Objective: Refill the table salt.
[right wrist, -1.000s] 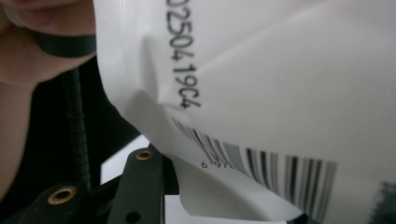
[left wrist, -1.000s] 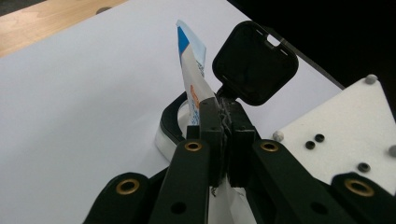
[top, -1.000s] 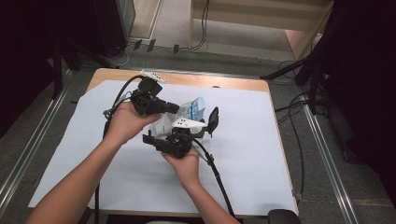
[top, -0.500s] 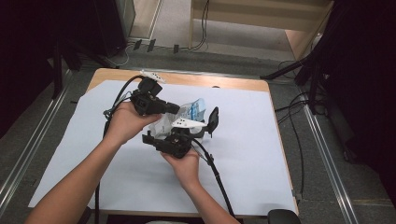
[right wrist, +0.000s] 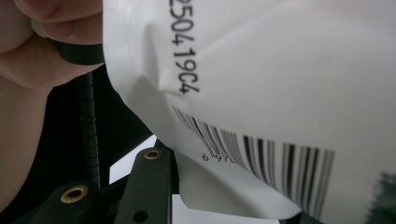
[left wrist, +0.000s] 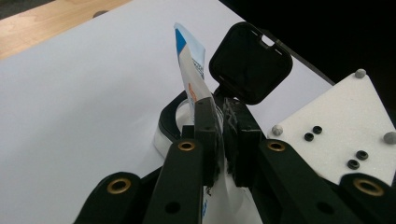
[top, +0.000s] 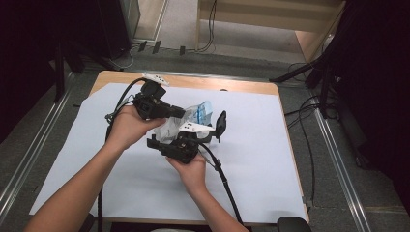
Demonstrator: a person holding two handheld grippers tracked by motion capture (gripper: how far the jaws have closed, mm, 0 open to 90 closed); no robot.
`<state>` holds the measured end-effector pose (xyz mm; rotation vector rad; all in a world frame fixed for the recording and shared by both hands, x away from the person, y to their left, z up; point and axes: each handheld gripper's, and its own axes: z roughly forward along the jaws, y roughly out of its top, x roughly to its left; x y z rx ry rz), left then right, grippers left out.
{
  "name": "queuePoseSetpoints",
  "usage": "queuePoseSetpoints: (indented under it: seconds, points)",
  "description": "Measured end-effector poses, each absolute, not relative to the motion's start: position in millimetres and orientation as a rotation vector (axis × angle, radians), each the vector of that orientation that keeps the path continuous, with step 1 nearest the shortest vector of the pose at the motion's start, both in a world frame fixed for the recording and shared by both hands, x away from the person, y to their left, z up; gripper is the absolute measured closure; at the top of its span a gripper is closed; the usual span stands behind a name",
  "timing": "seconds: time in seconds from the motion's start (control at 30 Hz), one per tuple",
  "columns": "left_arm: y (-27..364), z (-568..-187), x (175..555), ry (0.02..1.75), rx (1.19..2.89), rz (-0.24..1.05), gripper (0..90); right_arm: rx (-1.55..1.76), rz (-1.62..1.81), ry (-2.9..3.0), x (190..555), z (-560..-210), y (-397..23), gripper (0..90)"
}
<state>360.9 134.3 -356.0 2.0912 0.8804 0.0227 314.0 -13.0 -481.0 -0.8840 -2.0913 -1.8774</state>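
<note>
- We've got the white pouch (top: 191, 121) up off the table (top: 270, 145), between both grippers.
- Left gripper (left wrist: 223, 135): jaws pinched together on the pouch's edge, steadying it, we reckon.
- Right gripper (top: 181, 142): the pouch sits between its jaws; whether they're squeezing it we can't tell.
- A black lidded container (left wrist: 250, 63) hangs behind the pouch, lid flipped up.

Your table (top: 251, 88) is light wood, almost wholly covered by a white sheet (top: 261, 164); bare wood shows along the far edge. Grey floor (top: 188, 58) beyond it, with loose cables (top: 211, 24) trailing across. Pale wooden furniture (top: 270, 14) stands at the back, upper right of centre. Dark curtains (top: 377, 72) close you in on the right and at the left. Metal rails (top: 338, 164) run along both sides of the table. Light is even and overhead.
</note>
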Motion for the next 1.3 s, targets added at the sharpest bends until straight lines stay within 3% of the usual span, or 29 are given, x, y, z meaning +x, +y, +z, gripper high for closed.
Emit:
queuePoseSetpoints:
  seconds: [0.7,1.3]
  points:
    - [128.8,-355.7,360.0,0.908,2.094,0.040,88.5,-0.895,-1.860,-2.171,312.3,-479.4,-11.7,63.4]
    - [130.3,-354.3,358.4,0.879,2.081,0.031,85.6,-0.902,-1.881,-2.103,312.8,-479.7,-11.5,70.0]
